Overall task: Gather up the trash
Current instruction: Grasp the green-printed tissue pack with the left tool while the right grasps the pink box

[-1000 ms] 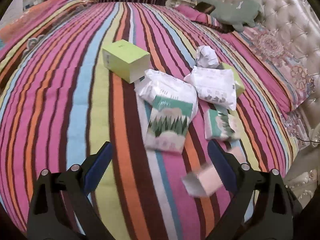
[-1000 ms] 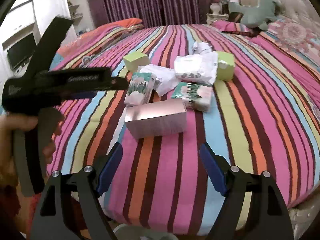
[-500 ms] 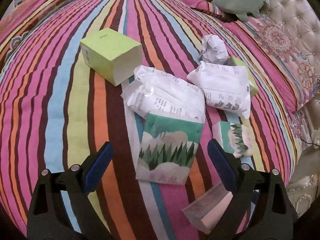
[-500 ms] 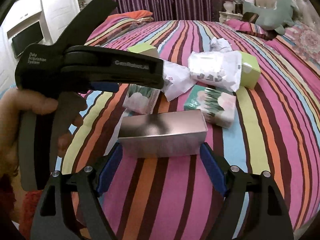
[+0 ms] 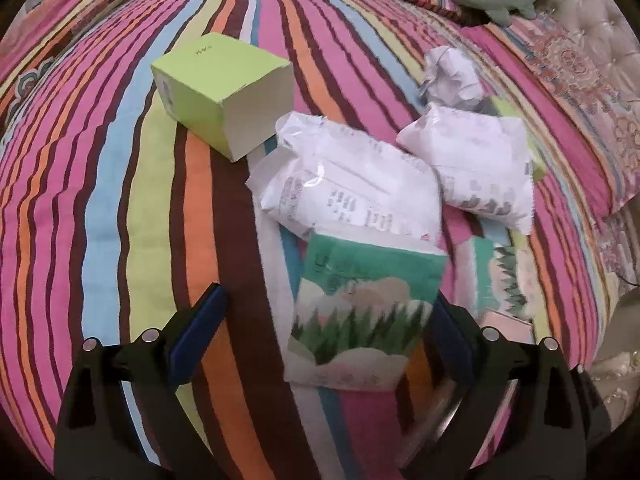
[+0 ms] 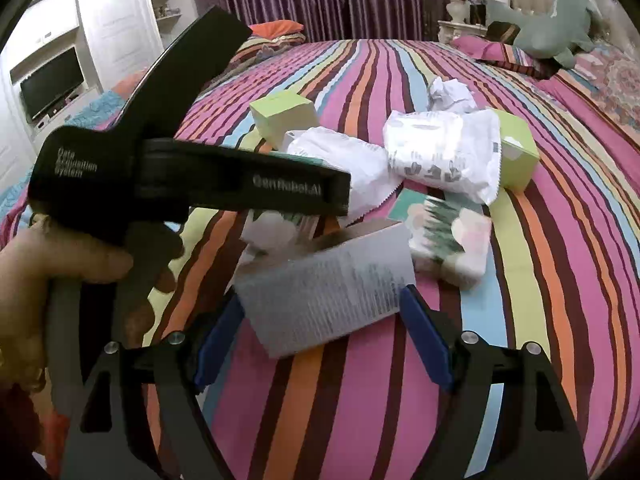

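Observation:
Trash lies in a pile on the striped bed. In the left wrist view I see a lime box [image 5: 224, 92], a white wrapper [image 5: 352, 188], a second white packet [image 5: 476, 160], crumpled paper [image 5: 452, 76] and a green tissue pack [image 5: 364, 308]. My left gripper [image 5: 324, 328] is open, its fingers on either side of the near end of the green pack. My right gripper [image 6: 320, 312] is open around a silvery-pink box [image 6: 324, 292], which is tilted and blurred between the blue pads; contact is unclear. A second green pack [image 6: 452, 240] and a second lime box [image 6: 516, 152] lie beyond.
The left gripper's black body [image 6: 192, 184] and the hand holding it fill the left of the right wrist view. A green plush toy [image 6: 548, 20] and pillows lie at the tufted headboard. A TV [image 6: 52, 84] and white cabinets stand beyond the bed's left side.
Both grippers moved forward. The left now straddles the green tissue pack. The silvery-pink box, flat before, now sits tilted between the right fingers.

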A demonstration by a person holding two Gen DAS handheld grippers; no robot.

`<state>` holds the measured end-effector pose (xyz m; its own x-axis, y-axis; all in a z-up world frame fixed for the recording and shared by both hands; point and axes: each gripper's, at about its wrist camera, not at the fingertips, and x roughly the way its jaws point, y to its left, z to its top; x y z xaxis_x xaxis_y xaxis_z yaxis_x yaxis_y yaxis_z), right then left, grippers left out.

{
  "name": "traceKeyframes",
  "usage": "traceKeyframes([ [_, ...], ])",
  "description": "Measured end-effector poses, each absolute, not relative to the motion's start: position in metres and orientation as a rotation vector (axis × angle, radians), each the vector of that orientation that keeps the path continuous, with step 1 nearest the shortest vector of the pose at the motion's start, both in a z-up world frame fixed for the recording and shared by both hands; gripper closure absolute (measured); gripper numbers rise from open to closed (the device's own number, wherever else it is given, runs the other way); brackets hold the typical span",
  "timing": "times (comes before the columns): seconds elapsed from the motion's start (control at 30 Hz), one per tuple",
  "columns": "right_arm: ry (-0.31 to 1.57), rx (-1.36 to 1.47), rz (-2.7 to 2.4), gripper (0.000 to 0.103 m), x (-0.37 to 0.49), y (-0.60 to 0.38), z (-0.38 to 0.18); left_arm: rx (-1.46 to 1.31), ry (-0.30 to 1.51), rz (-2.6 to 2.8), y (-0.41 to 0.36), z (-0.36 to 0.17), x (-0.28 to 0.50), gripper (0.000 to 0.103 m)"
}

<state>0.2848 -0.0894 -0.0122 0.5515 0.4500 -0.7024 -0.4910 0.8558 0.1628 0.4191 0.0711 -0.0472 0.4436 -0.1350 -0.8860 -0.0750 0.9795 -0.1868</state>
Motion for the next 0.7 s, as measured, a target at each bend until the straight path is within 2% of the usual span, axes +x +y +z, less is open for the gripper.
traceKeyframes([
  [0.1, 0.817, -0.102, 0.547, 0.026, 0.287, -0.083, -0.016, -0.215, 1.113, -0.032, 0.073, -0.049, 0.419, 0.014],
  [0.17, 0.832, -0.128, 0.547, 0.025, 0.287, -0.079, -0.021, -0.193, 1.113, -0.011, 0.074, -0.048, 0.418, 0.03],
  [0.27, 0.83, -0.17, 0.554, 0.025, 0.286, -0.076, -0.027, -0.185, 1.11, 0.004, 0.082, -0.047, 0.416, 0.044],
  [0.33, 0.829, -0.158, 0.554, 0.025, 0.287, -0.077, -0.029, -0.221, 1.102, 0.002, 0.09, -0.045, 0.413, 0.05],
  [0.7, 0.804, -0.014, 0.591, 0.025, 0.256, -0.093, -0.008, -0.284, 1.083, -0.034, 0.102, -0.044, 0.409, 0.051],
])
